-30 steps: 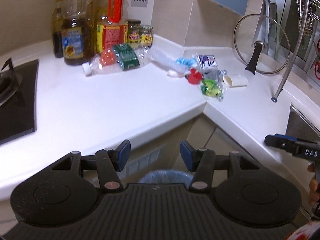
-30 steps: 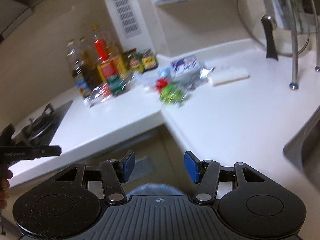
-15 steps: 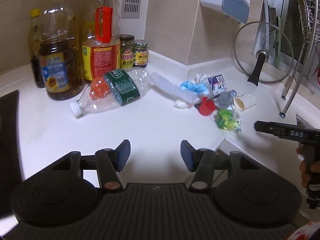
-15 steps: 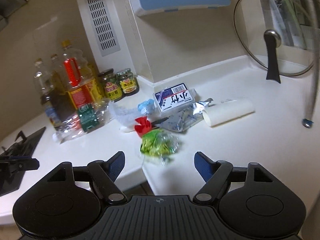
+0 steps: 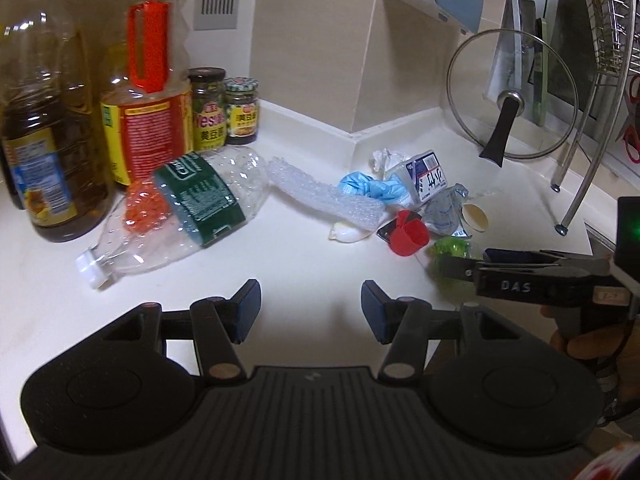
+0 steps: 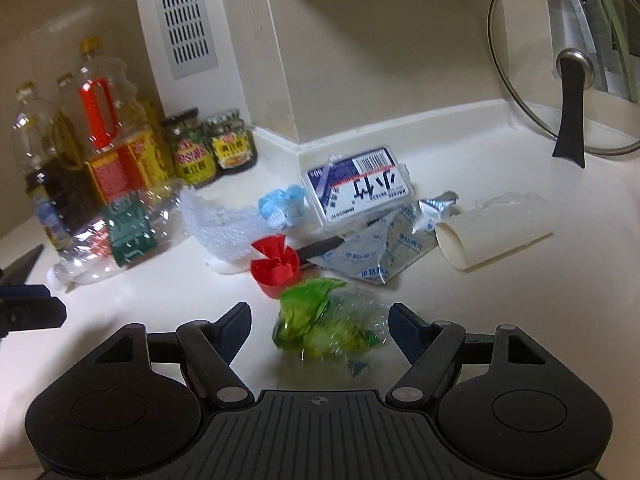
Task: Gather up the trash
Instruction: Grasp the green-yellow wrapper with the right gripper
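Trash lies in the counter corner: a crushed clear bottle [image 5: 188, 212] with a green label, a bubble-wrap strip [image 5: 324, 200], a blue crumpled piece [image 5: 366, 187], a white box [image 6: 358, 190], a red paper cup [image 6: 276, 268], a silver foil packet [image 6: 384, 254], a cardboard tube [image 6: 494, 236] and a green plastic wrapper [image 6: 324, 326]. My right gripper [image 6: 320, 324] is open, its fingers on either side of the green wrapper, not closed on it. My left gripper [image 5: 311, 306] is open and empty over bare counter, in front of the bottle.
Oil bottles [image 5: 44, 152] and two jars [image 5: 224, 112] stand at the back left against the wall. A glass pot lid [image 5: 512, 96] leans at the back right beside a metal dish rack [image 5: 580, 152]. The white counter [image 5: 300, 256] runs round the corner.
Both grippers have moved forward from above the floor bin in over the counter. The right gripper has opened wider and come around the green wrapper. The left has neared the crushed bottle.
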Demonstrator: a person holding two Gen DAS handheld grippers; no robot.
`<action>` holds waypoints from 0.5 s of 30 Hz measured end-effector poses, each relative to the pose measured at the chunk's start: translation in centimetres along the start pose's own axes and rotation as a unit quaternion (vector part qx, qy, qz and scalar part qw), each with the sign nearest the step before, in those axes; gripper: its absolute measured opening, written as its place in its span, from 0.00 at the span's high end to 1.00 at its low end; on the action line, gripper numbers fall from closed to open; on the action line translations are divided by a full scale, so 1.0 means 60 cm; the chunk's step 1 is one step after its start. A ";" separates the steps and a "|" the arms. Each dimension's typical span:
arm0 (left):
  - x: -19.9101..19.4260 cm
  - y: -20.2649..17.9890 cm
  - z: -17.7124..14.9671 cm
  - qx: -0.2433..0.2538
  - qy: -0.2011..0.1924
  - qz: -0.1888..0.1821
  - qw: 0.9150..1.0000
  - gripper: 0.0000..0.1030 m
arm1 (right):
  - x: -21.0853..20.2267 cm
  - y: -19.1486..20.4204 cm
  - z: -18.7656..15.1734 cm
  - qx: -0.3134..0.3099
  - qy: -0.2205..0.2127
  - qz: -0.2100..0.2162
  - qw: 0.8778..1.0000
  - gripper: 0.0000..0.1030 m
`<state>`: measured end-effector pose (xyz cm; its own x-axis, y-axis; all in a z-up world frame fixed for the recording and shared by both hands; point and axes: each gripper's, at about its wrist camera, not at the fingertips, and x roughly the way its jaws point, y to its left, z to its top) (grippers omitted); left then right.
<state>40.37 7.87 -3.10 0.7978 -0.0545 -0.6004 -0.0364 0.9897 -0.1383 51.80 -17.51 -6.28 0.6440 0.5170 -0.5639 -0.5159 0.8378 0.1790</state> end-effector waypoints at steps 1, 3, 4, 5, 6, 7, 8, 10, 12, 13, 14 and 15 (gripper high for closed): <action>0.005 0.000 0.002 0.001 0.001 -0.002 1.000 0.50 | 0.004 0.000 -0.001 0.000 0.001 -0.003 1.000 0.26; 0.013 0.001 0.006 0.002 0.002 -0.006 1.000 0.49 | 0.009 -0.001 -0.002 0.001 0.001 -0.010 1.000 0.30; 0.017 0.001 0.008 0.003 0.002 -0.008 1.000 0.49 | 0.011 -0.002 -0.002 0.001 0.003 -0.012 1.000 0.38; 0.020 0.002 0.009 0.004 0.003 -0.010 1.000 0.49 | 0.012 -0.003 -0.002 0.002 0.005 -0.016 1.000 0.46; 0.023 0.002 0.011 0.005 0.003 -0.012 1.000 0.49 | 0.013 -0.005 -0.002 0.004 0.004 -0.018 1.000 0.48; 0.026 0.002 0.013 0.007 0.003 -0.014 1.000 0.48 | 0.012 -0.007 -0.002 0.007 0.002 -0.018 1.000 0.52; 0.029 0.002 0.015 0.008 0.003 -0.015 1.000 0.48 | 0.010 -0.009 -0.001 0.008 -0.001 -0.017 1.000 0.58; 0.035 0.002 0.020 0.009 0.003 -0.019 1.000 0.48 | 0.005 -0.010 0.000 0.005 -0.003 -0.018 1.000 0.70; 0.043 0.001 0.025 0.009 0.003 -0.023 1.000 0.47 | -0.002 -0.010 0.002 0.001 -0.005 -0.017 1.000 0.80; 0.046 0.000 0.028 0.010 0.003 -0.023 1.000 0.45 | -0.007 -0.011 0.002 0.002 -0.009 -0.016 1.000 0.81; 0.050 -0.001 0.031 0.010 0.002 -0.023 1.000 0.42 | -0.013 -0.011 0.002 0.004 -0.013 -0.015 1.000 0.84; 0.054 -0.002 0.034 0.009 0.001 -0.022 1.000 0.38 | -0.021 -0.012 0.003 0.006 -0.019 -0.014 1.000 0.85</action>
<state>44.17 7.82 -3.44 0.7972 -0.0981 -0.5957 0.0092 0.9886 -0.1505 51.45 -18.71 -5.53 0.6790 0.5003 -0.5373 -0.4913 0.8535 0.1738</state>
